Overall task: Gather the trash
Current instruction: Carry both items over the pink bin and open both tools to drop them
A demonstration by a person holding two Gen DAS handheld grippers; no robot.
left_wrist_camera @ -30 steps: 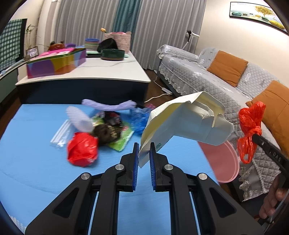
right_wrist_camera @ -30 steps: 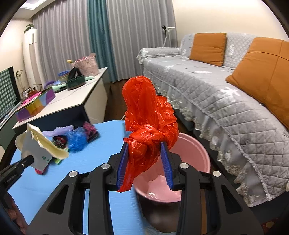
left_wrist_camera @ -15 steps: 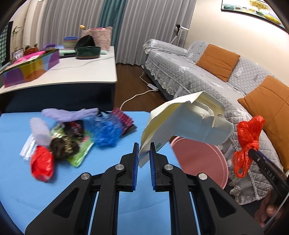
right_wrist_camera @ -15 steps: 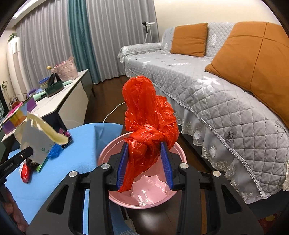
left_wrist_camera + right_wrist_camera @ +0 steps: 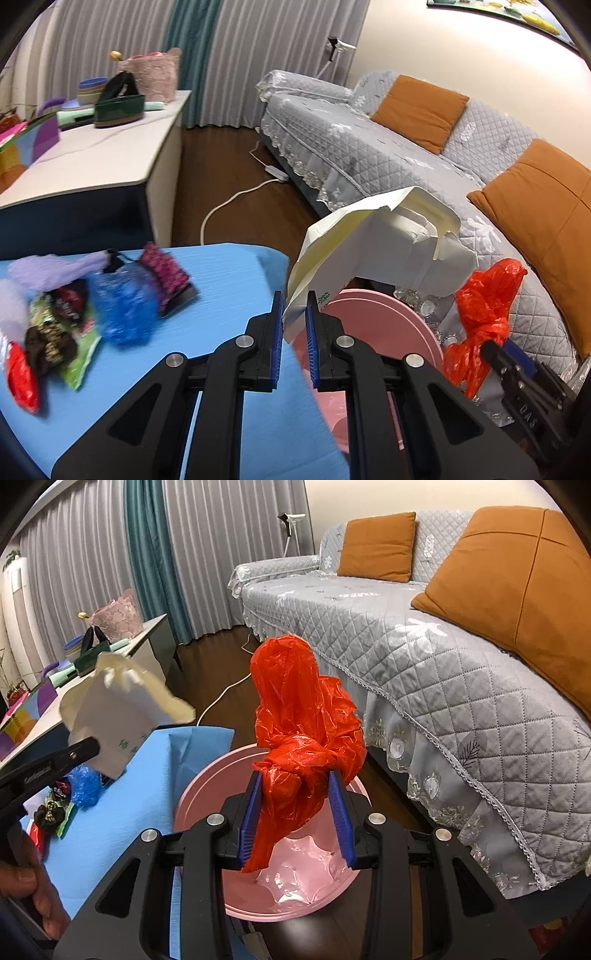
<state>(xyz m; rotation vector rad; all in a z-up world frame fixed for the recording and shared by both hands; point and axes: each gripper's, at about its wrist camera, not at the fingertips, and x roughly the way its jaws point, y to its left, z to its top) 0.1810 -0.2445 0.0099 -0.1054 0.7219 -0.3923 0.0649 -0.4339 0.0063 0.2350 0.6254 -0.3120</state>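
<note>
In my left wrist view the blue-covered table (image 5: 229,280) fills the lower left of the frame, with a blurred litter pile at its far left: a crumpled blue plastic bag (image 5: 122,310), a pale purple glove (image 5: 51,266), a green snack wrapper (image 5: 79,354) and a small red bag (image 5: 20,376). On the dark wooden floor (image 5: 221,664) I see the round pink plastic basin (image 5: 295,878) just beside the table's edge, low in the frame's centre.

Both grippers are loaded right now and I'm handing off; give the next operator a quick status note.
Left gripper: shut on the crumpled white paper carton, near the table edge beside the pink bin.
Right gripper: shut on the knotted red plastic bag, held over the bin's opening.
Done: nothing visibly dropped; bin looks empty.
Left: release both, then clear the wrapper pile on the blue table.
</note>
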